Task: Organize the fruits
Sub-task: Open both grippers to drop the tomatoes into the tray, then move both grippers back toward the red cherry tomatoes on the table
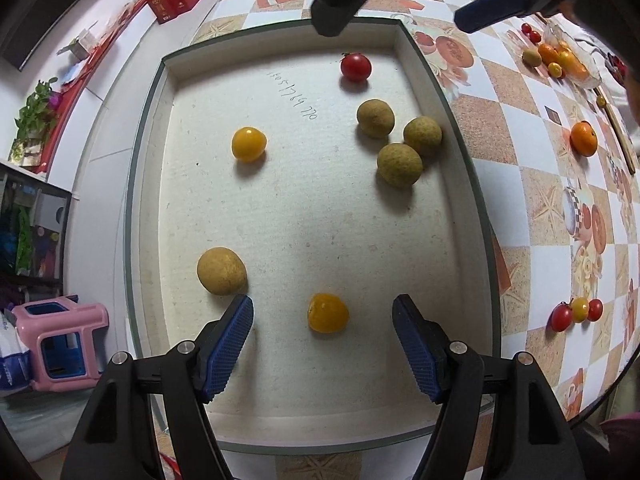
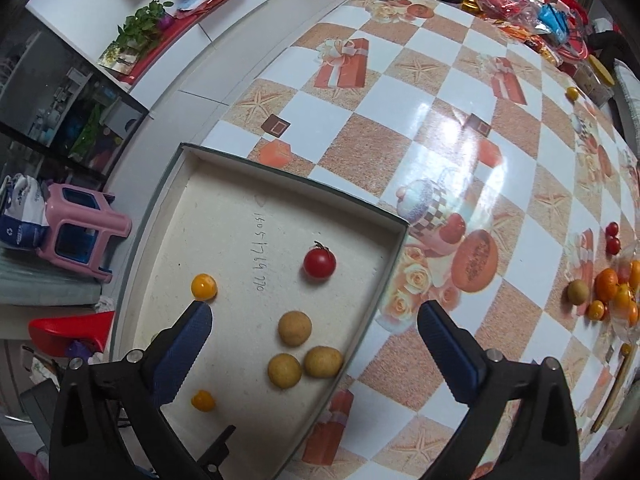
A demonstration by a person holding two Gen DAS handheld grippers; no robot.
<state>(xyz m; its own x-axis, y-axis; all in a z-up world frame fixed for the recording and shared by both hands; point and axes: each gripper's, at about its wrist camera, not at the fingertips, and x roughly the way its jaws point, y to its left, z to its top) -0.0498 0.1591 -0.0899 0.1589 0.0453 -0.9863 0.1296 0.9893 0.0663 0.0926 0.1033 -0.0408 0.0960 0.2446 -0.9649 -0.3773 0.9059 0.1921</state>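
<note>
Left claw [image 1: 322, 330] spread wide, empty, low over the near end of the shallow white tray [image 1: 404, 38], a small yellow-orange fruit [image 1: 327, 313] lying loose between its blue pads; right claw [image 2: 314, 322] equally wide, empty, poised over the tray's far right corner. Handwritten digits [image 1: 291, 95] on the tray floor, not reliably legible. Tray holds one red tomato [image 1: 355, 67], another yellow fruit [image 1: 249, 144], four tan-green round fruits, three clustered [image 1: 399, 165], one apart [image 1: 221, 271]; more fruit on the checkered table [image 2: 360, 144] outside
</note>
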